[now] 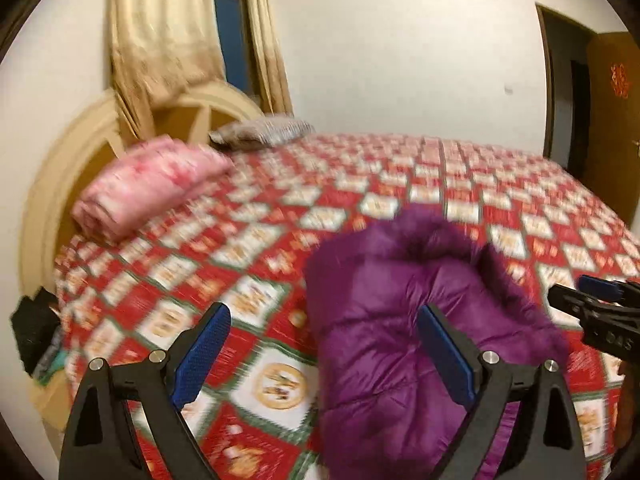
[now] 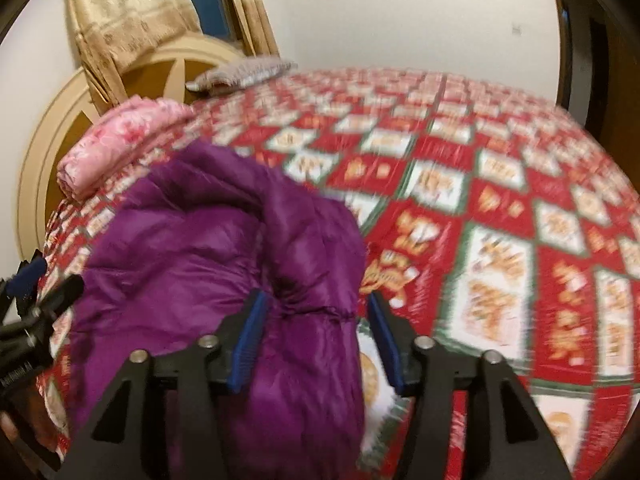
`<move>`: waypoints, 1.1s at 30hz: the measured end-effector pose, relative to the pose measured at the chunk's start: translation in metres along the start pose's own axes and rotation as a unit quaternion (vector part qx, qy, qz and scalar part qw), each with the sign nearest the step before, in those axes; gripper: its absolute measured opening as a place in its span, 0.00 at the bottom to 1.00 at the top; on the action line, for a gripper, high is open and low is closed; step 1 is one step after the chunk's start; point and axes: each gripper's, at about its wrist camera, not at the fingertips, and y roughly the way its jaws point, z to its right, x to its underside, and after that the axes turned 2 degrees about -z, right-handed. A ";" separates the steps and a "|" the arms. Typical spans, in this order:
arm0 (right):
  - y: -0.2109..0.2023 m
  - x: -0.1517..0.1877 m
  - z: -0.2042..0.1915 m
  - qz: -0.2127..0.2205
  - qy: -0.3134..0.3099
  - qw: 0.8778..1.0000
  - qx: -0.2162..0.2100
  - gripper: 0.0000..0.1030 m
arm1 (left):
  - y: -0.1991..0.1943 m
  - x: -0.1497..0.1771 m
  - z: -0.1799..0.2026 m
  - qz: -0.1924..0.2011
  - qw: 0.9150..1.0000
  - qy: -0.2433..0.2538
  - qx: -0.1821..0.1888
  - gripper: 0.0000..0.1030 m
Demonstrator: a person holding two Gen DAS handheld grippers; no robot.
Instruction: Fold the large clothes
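A purple padded jacket [image 1: 400, 320] [image 2: 208, 248] lies bundled on the red patterned bedspread [image 1: 240, 240] [image 2: 500, 200]. My left gripper [image 1: 322, 316] stands wide open above the jacket's left edge. Its right pad is over the cloth, its left pad over the bedspread, and neither presses on anything. My right gripper [image 2: 317, 298] hangs open over the jacket's right part, with purple cloth below the gap and the pads clear of it. Each gripper shows in the other's view: the right gripper [image 1: 592, 308] at the right edge, the left gripper [image 2: 32, 296] at the left edge.
A folded pink blanket [image 1: 152, 184] [image 2: 120, 140] and a grey pillow [image 1: 260, 132] [image 2: 240, 72] lie near the cream headboard [image 1: 60, 184]. Beige curtains [image 1: 160, 40] hang behind. A brown door [image 1: 612, 120] stands at the right. Dark items [image 1: 32, 332] sit beside the bed's left side.
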 end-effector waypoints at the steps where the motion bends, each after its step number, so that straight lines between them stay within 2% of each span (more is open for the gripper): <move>1: -0.017 0.000 -0.002 0.013 -0.003 1.000 0.005 0.66 | -0.018 -0.004 -0.002 0.015 1.000 0.000 0.007 0.92; 4: -0.075 0.001 -0.010 0.052 -0.008 0.999 0.010 0.70 | -0.064 -0.011 -0.008 0.041 0.999 -0.017 0.029 0.92; 6: -0.105 0.003 -0.015 0.078 -0.011 0.997 0.011 0.77 | -0.088 -0.012 -0.011 0.059 0.997 -0.027 0.037 0.92; 10: -0.140 0.005 -0.025 0.105 -0.013 0.994 0.014 0.78 | -0.115 -0.014 -0.013 0.082 0.996 -0.027 0.038 0.92; 18: -0.163 0.011 -0.035 0.128 -0.026 0.991 0.006 0.79 | -0.132 -0.008 -0.012 0.088 0.995 -0.022 0.030 0.92; 33: -0.168 0.015 -0.034 0.131 -0.027 0.991 -0.001 0.81 | -0.130 0.000 -0.015 0.080 0.996 -0.022 0.023 0.92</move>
